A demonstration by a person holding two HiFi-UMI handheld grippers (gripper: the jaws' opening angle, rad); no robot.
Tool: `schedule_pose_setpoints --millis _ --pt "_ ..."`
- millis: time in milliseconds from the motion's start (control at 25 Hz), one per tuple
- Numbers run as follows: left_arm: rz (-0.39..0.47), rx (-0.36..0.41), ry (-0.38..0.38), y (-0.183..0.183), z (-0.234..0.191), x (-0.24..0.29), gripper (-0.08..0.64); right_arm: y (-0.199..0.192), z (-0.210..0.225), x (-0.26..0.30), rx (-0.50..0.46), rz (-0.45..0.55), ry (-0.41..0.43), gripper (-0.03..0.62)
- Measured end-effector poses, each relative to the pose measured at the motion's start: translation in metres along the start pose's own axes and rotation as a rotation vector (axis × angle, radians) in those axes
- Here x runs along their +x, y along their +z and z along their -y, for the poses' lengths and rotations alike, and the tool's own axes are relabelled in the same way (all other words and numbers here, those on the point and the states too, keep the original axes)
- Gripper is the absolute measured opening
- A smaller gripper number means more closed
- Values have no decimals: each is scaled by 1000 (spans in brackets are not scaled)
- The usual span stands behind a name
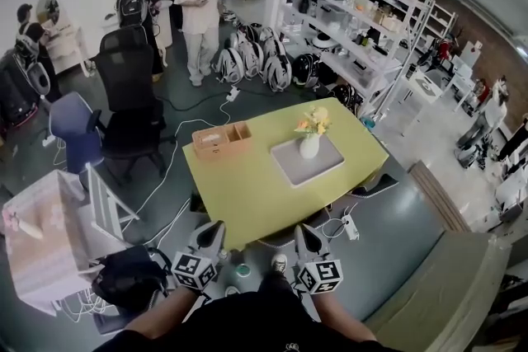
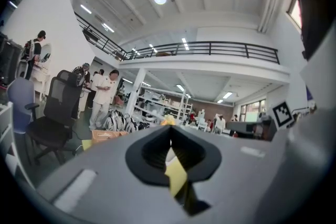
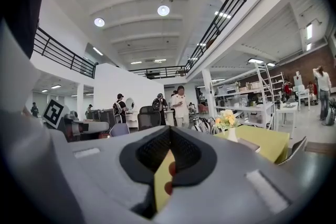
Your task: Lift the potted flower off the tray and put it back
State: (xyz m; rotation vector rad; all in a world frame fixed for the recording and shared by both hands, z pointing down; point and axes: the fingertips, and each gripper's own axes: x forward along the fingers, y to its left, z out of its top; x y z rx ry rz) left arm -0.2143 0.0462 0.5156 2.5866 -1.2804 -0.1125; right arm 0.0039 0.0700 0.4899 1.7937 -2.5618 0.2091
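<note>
The potted flower [image 1: 312, 133], yellow blooms in a small white vase, stands upright on a flat grey tray [image 1: 290, 166] on the right half of a yellow-green table [image 1: 247, 194]. Both grippers hover level just off the table's near edge, well short of the tray. My left gripper [image 1: 216, 228] has its jaws together with nothing between them; in its own view only the flower's yellow top [image 2: 167, 121] shows above the closed tips [image 2: 169, 131]. My right gripper [image 1: 304, 231] is shut and empty too. In the right gripper view the flower [image 3: 227, 119] stands ahead to the right of the tips [image 3: 169, 131].
A wooden box [image 1: 221, 140] sits on the table's left part. Black office chairs [image 1: 128, 95] and a pink cart [image 1: 45, 243] stand to the left. People [image 1: 198, 12], backpacks [image 1: 256, 58] and white shelving [image 1: 355, 21] lie beyond the table. A power strip [image 1: 351, 227] and cables are on the floor.
</note>
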Motion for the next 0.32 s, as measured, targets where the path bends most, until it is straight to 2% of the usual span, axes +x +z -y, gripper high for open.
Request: schedule_pose_setpoints --millis 320 --pt "1 -4 -11 -5 3 3 6 -5 2 -1 8 -2 -8 5"
